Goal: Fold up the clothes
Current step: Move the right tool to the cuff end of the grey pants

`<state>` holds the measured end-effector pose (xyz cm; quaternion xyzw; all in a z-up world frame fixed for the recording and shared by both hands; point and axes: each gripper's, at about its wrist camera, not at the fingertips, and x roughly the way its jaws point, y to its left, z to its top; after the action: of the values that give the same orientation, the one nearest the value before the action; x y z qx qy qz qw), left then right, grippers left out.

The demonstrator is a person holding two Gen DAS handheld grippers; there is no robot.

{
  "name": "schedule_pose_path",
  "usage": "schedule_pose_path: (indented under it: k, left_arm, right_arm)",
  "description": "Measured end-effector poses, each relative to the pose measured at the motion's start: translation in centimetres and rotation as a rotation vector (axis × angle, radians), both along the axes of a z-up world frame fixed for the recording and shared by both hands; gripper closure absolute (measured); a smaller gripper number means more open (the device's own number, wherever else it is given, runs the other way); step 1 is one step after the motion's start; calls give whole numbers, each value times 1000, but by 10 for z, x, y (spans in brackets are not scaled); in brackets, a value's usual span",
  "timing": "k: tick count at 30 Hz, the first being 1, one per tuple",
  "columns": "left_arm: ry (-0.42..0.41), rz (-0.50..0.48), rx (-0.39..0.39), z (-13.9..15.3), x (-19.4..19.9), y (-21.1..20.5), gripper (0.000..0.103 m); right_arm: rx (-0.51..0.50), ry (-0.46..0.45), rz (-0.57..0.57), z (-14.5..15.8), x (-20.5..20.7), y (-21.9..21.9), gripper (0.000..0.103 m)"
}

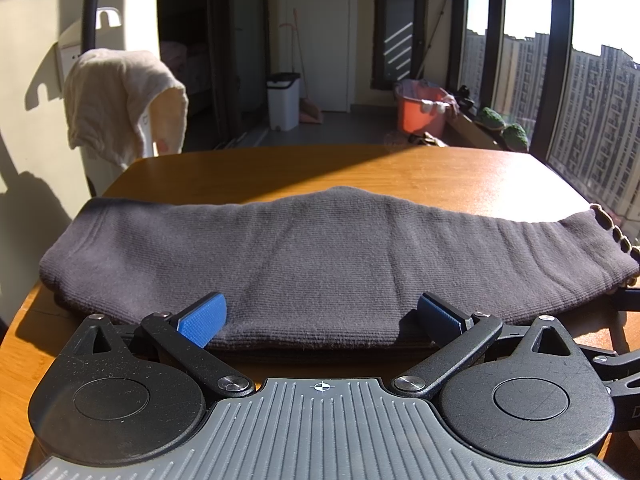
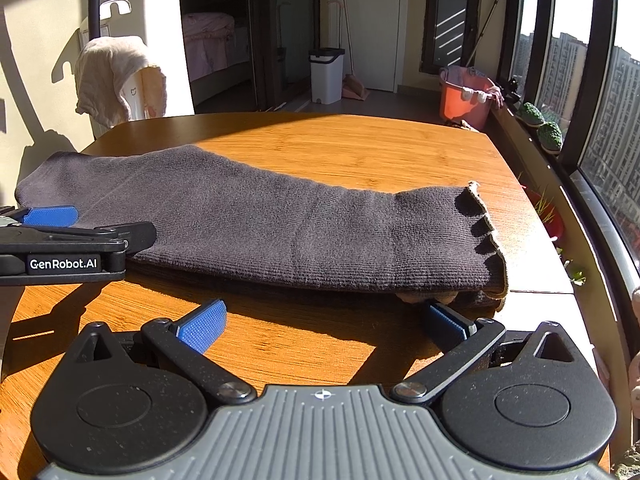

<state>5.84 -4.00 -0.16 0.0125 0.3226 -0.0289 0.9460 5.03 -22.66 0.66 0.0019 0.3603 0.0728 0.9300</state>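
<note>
A dark grey knitted garment [image 1: 320,252] lies folded in a long band across the wooden table [image 1: 360,168], with a scalloped tan trim at its right end [image 2: 486,236]. My left gripper [image 1: 320,320] stands open at the garment's near edge, its blue pads [image 1: 202,318] either side of the fold with nothing clamped. My right gripper [image 2: 322,324] is open too, just short of the same garment [image 2: 280,224] above bare wood. Its right pad [image 2: 446,320] sits close under the garment's right corner. The left gripper's body [image 2: 64,248] shows at the left of the right wrist view.
A cream towel [image 1: 120,100] hangs over a white stand beyond the table's far left. On the floor behind stand a white bin [image 1: 283,100] and an orange bucket [image 1: 420,108]. Windows run along the right. The far half of the table [image 2: 360,148] is bare wood.
</note>
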Motion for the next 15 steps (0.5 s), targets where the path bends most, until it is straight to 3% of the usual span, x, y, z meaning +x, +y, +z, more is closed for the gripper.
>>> schedule_pose_path:
  k: [3, 7, 12, 15]
  left_arm:
    - [0, -12, -1, 0, 1, 2, 0]
    - [1, -57, -7, 0, 4, 7, 0]
    - [1, -82, -11, -1, 5, 9, 0]
    - [7, -109, -17, 0, 3, 13, 0]
  right_arm:
    - [129, -110, -28, 7, -26, -21, 0]
    - [151, -239, -33, 21, -31, -35, 0]
    - [298, -172, 0, 19, 16, -41, 0]
    - [367, -138, -45, 8, 33, -45, 0]
